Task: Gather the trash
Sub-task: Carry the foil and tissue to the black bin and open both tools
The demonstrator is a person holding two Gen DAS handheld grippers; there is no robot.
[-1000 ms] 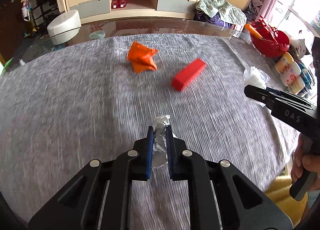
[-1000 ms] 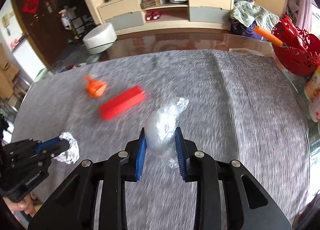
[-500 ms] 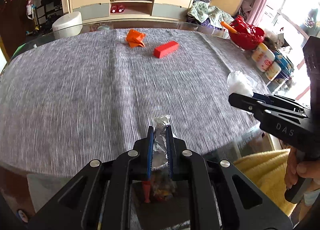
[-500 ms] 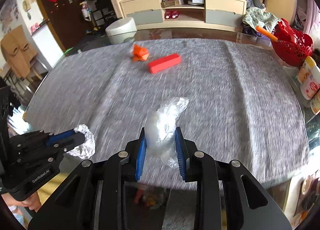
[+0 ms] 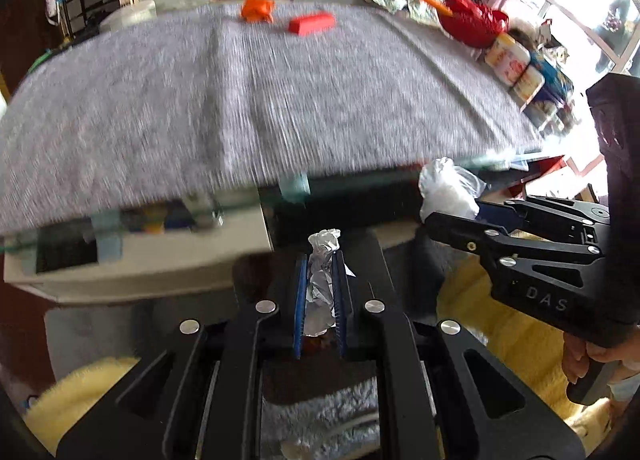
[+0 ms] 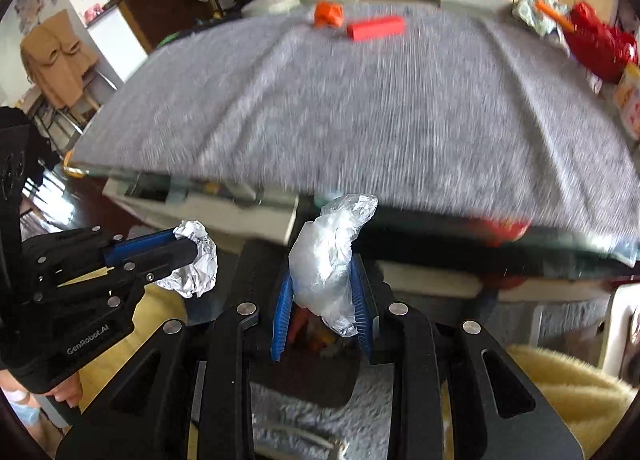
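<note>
My left gripper point(image 5: 320, 260) is shut on a crumpled foil ball point(image 5: 322, 280), also visible from the side as the foil ball point(image 6: 194, 264) in the left gripper point(image 6: 188, 246). My right gripper point(image 6: 322, 272) is shut on a crumpled clear plastic bag point(image 6: 328, 260); the same plastic bag point(image 5: 448, 189) shows in the right gripper point(image 5: 452, 215) at the right. Both grippers hang in front of the table's near edge, above a dark bin point(image 6: 320, 340) with colourful scraps inside. An orange wrapper point(image 5: 257, 8) and a red block point(image 5: 311, 23) lie far back on the grey tablecloth point(image 5: 240, 99).
A red basket point(image 5: 472, 21) and packaged goods point(image 5: 516, 67) stand at the table's right edge. A glass table edge point(image 6: 440, 215) runs across in front. Yellow fluffy fabric point(image 6: 560, 400) and a grey rug point(image 5: 320, 412) lie below. A hand point(image 5: 588, 356) grips the right tool's handle.
Both grippers have pulled back from over the tablecloth to beyond its near edge and sunk a little, each keeping its trash. The bin below has come into view.
</note>
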